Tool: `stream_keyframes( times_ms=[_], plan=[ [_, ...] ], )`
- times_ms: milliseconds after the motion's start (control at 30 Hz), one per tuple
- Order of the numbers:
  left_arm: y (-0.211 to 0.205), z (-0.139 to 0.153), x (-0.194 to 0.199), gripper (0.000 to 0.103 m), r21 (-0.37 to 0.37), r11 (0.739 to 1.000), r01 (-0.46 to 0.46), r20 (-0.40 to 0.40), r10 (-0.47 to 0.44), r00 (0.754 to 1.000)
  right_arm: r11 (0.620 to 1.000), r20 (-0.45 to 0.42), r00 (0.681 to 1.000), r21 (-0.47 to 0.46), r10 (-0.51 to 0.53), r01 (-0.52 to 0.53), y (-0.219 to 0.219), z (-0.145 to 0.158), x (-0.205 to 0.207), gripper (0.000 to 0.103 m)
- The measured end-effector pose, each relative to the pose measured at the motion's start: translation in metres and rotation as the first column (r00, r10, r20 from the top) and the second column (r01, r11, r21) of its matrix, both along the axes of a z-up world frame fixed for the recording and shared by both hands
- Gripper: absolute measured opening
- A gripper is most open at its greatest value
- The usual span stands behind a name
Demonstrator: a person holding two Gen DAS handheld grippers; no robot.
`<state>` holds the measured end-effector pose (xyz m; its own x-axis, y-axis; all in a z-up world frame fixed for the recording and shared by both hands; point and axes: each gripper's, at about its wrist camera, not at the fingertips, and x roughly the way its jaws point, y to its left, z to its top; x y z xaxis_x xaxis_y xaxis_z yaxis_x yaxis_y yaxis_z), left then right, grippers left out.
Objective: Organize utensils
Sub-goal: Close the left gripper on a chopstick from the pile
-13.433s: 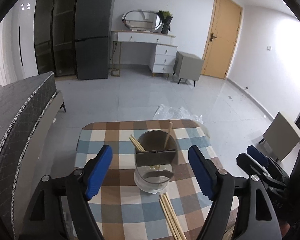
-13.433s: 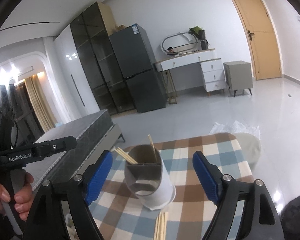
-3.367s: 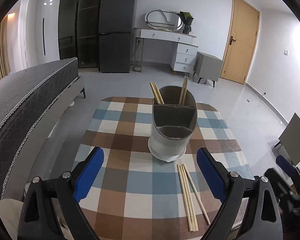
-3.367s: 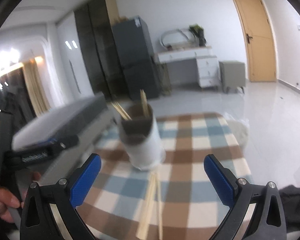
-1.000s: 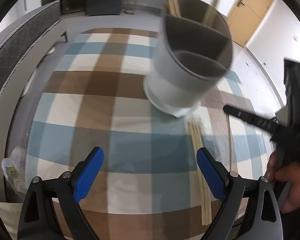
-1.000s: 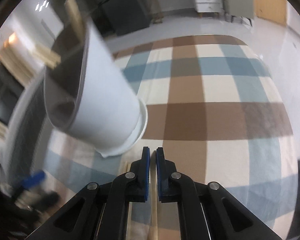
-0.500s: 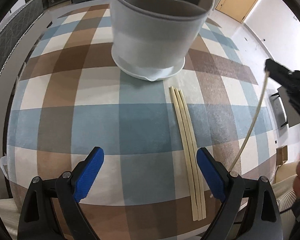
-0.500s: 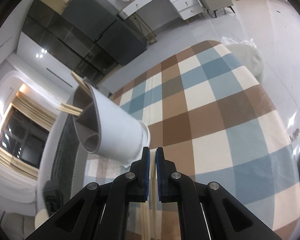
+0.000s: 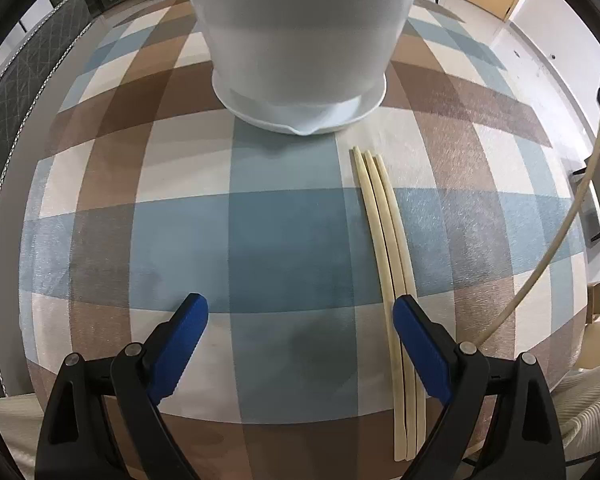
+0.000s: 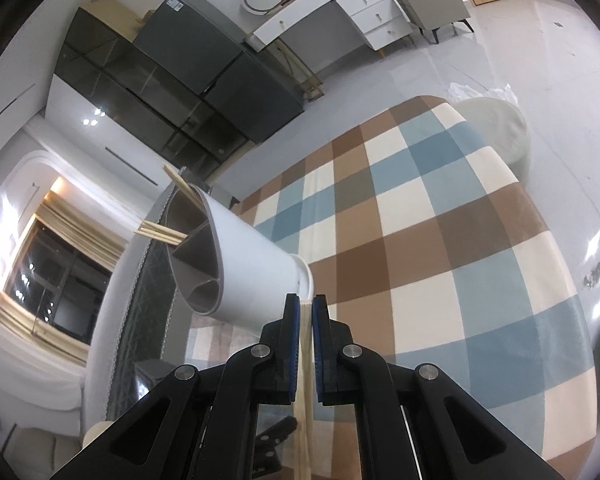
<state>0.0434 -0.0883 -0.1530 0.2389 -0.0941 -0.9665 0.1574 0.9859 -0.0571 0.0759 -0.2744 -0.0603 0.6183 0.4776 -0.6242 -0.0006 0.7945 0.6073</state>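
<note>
In the left wrist view, the holder (image 9: 300, 40) stands on the table (image 9: 100, 220) at top centre. Just below and to its right, 3 chopsticks (image 9: 388, 280) lie side by side, touching, running down to the lower right. A 4th chopstick (image 9: 560, 232) slants along the right edge, above the table. In the right wrist view, the holder sits left of centre on the table, with chopsticks (image 10: 160, 234) in its far compartments; a cabinet (image 10: 172, 92) and dresser (image 10: 340, 4) stand behind, in the upper frame.
</note>
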Motion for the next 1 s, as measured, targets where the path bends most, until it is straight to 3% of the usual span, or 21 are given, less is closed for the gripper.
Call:
stream_keyframes(
  times_ms=[167, 400, 567, 733, 900, 967, 1000],
  plan=[
    [-0.008, -0.006, 0.007, 0.092, 0.042, 0.999, 0.002, -0.015, -0.001, 1.0, 1.0, -0.008, 1.0, 0.001, -0.012, 0.012, -0.002, 0.0, 0.0, 0.006],
    [-0.011, -0.008, 0.026, 0.091, 0.042, 0.999, -0.014, -0.036, 0.015, 0.999, 1.0, 0.01, 1.0, 0.0, -0.013, 0.013, -0.004, 0.004, -0.001, 0.006],
    [-0.015, -0.005, 0.04, 0.077, 0.037, 0.999, -0.009, -0.014, 0.009, 1.0, 1.0, 0.004, 1.0, 0.002, -0.011, 0.011, -0.003, 0.003, -0.001, 0.006],
    [-0.022, -0.006, 0.063, 0.072, 0.03, 1.0, -0.006, 0.028, 0.005, 1.0, 1.0, 0.003, 1.0, 0.005, -0.015, 0.015, -0.003, 0.003, 0.0, 0.006],
    [-0.028, -0.004, 0.077, 0.044, -0.011, 1.0, 0.025, 0.077, -0.024, 0.997, 1.0, -0.008, 1.0, 0.002, -0.016, 0.016, -0.003, -0.001, 0.004, 0.006],
    [-0.031, -0.002, 0.085, 0.014, -0.016, 1.0, 0.012, 0.1, -0.01, 0.995, 1.0, -0.012, 1.0, 0.003, -0.017, 0.017, -0.003, -0.002, 0.005, 0.006],
    [-0.034, -0.003, 0.09, 0.007, -0.027, 1.0, 0.01, 0.101, -0.008, 0.995, 1.0, -0.012, 1.0, -0.003, -0.016, 0.016, -0.001, -0.002, 0.005, 0.006]
  ],
)
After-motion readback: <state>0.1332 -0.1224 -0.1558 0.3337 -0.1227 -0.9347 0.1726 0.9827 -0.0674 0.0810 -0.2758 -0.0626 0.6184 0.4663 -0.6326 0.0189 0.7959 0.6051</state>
